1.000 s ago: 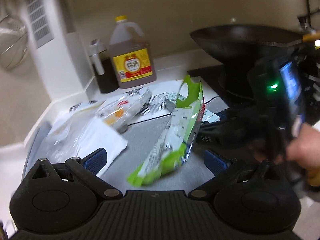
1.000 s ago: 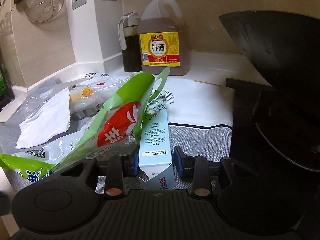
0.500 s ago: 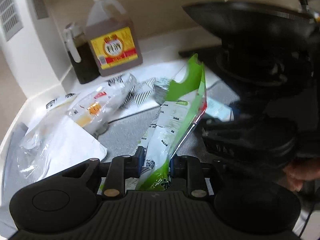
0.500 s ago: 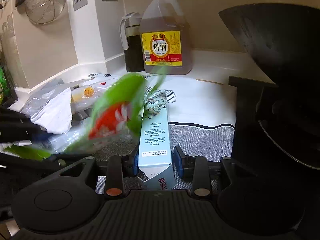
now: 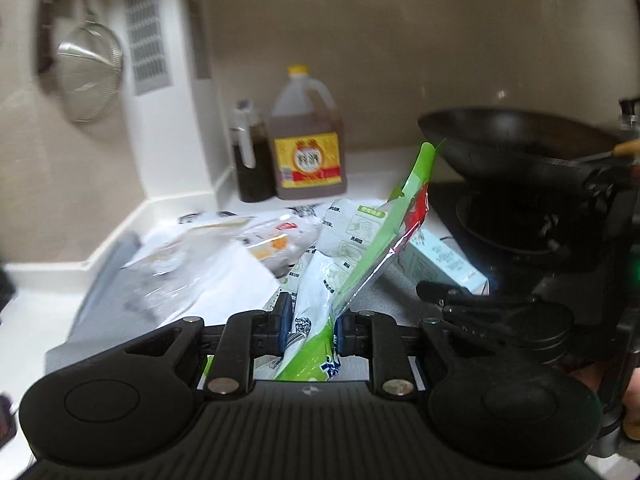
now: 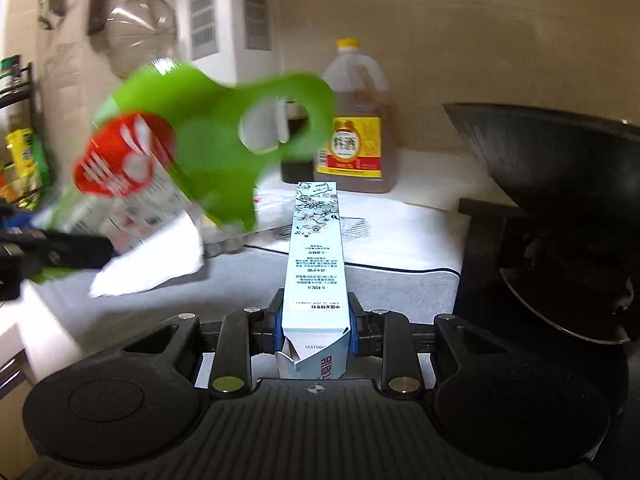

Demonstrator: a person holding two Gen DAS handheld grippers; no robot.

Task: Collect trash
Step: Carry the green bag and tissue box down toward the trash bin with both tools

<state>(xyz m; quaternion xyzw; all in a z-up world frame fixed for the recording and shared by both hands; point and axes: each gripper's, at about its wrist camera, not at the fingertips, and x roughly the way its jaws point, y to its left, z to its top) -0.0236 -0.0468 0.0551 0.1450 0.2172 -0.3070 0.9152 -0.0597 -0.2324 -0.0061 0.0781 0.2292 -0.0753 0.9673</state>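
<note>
My left gripper [image 5: 310, 326] is shut on a green and white plastic bag [image 5: 360, 252], lifted clear of the counter and sticking up and to the right. The same green bag [image 6: 208, 148] shows blurred in the right wrist view, at the left. My right gripper [image 6: 314, 320] is shut on a long pale blue carton [image 6: 316, 260], held above the grey mat [image 6: 400, 288]. That pale blue carton [image 5: 444, 264] and the right gripper also appear at the right of the left wrist view.
Clear plastic wrappers [image 5: 224, 252] and a white paper sheet [image 6: 156, 264] lie on the counter at the left. A brown jug with a yellow label [image 5: 306, 148] and a dark bottle [image 5: 250, 156] stand at the back wall. A black wok [image 6: 560, 160] sits on the stove at the right.
My left gripper went from open to shut on the green bag and raised it off the counter. The right gripper rose a little with the carton held throughout.
</note>
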